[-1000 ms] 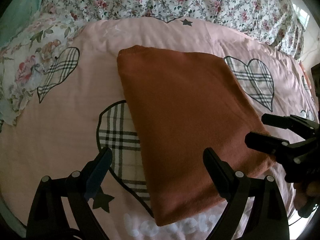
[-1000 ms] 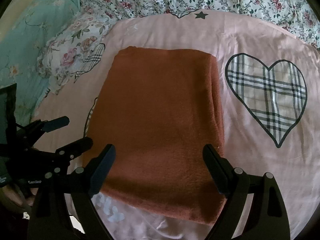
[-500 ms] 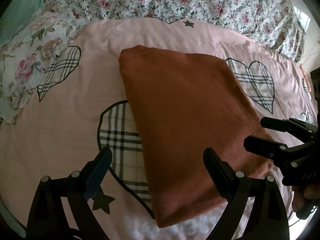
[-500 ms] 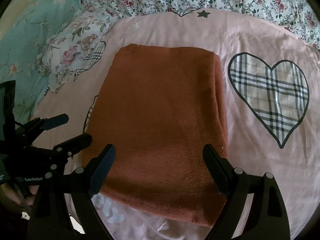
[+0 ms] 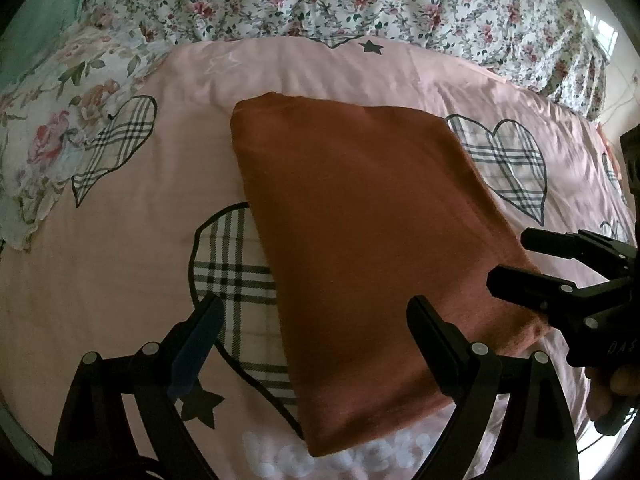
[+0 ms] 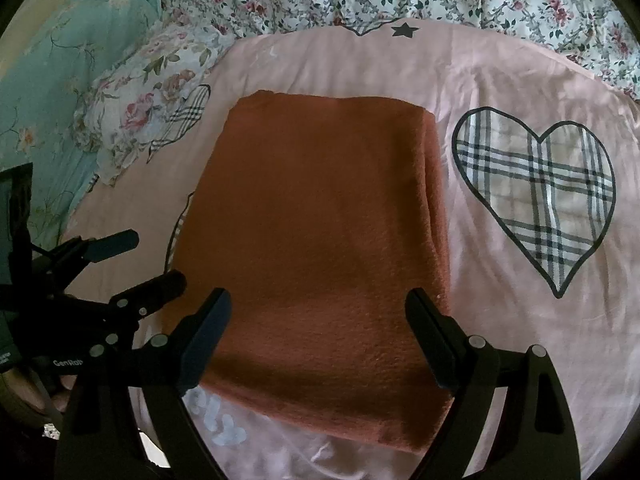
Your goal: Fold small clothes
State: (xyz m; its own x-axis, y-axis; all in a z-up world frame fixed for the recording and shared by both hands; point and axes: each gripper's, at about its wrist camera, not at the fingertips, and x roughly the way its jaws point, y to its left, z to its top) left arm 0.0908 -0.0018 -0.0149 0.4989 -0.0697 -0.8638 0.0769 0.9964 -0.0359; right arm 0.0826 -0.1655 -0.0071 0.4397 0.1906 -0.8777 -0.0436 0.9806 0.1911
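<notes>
Presently both the left gripper [image 5: 314, 318] and right gripper [image 6: 318, 312] hung released, the folded rust garment [image 6: 316, 248] lying flat ahead between their fingers.

We are holding our right gripper [image 6: 318, 330] wide apart above the folded rust cloth [image 6: 320, 248], which is lying on the pink sheet [image 6: 500, 320]; our left gripper [image 6: 142, 260] is hovering spread alongside.
</notes>
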